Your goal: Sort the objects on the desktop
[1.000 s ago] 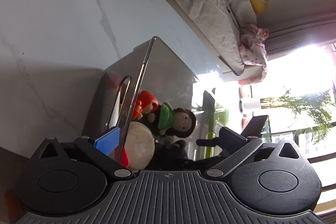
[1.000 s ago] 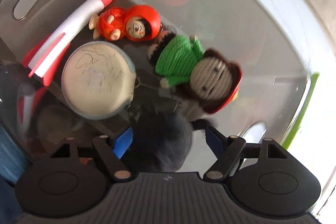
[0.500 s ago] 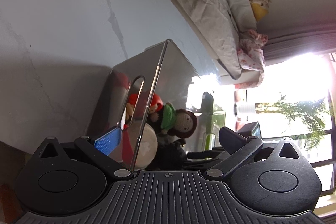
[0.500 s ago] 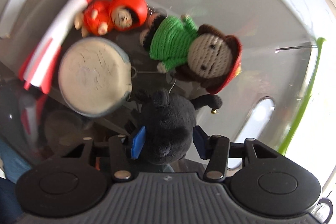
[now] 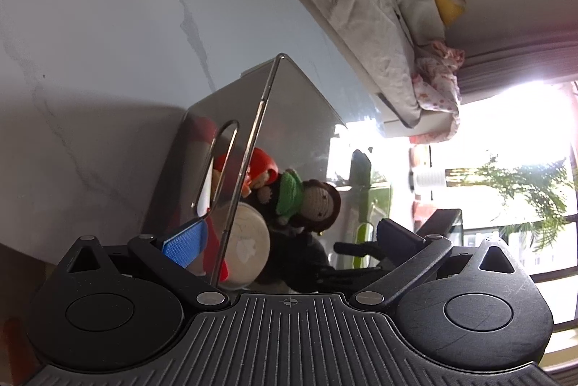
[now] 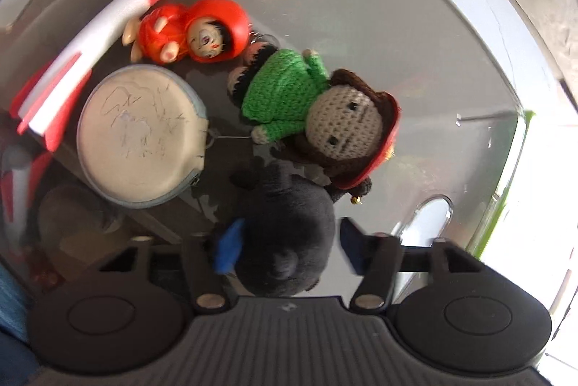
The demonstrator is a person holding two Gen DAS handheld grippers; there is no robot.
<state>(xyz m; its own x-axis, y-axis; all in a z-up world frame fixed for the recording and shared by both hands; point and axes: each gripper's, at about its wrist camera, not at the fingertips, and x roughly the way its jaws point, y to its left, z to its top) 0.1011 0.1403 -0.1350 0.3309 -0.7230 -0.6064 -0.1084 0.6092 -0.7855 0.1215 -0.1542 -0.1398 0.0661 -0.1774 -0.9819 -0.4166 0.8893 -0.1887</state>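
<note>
Up close in the left wrist view, the left gripper (image 5: 289,237) stands spread, holding nothing, straddling the wall of the clear bin (image 5: 267,104) near its handle slot. No writing is legible. From the right wrist view, the right gripper (image 6: 285,241) has parted around the black plush toy (image 6: 285,234), which lies inside the bin beside the crochet doll (image 6: 310,107), round pouch (image 6: 139,133), red figurine (image 6: 195,31) and foam rocket (image 6: 90,42). It looks soft and light; pinch its body.

One clear bin (image 6: 451,68) holding five toys: one rocket (image 6: 90,60), one red doll (image 6: 195,31), one crochet doll (image 6: 318,111), one round pouch (image 6: 141,133), one black plush (image 6: 289,234).
</note>
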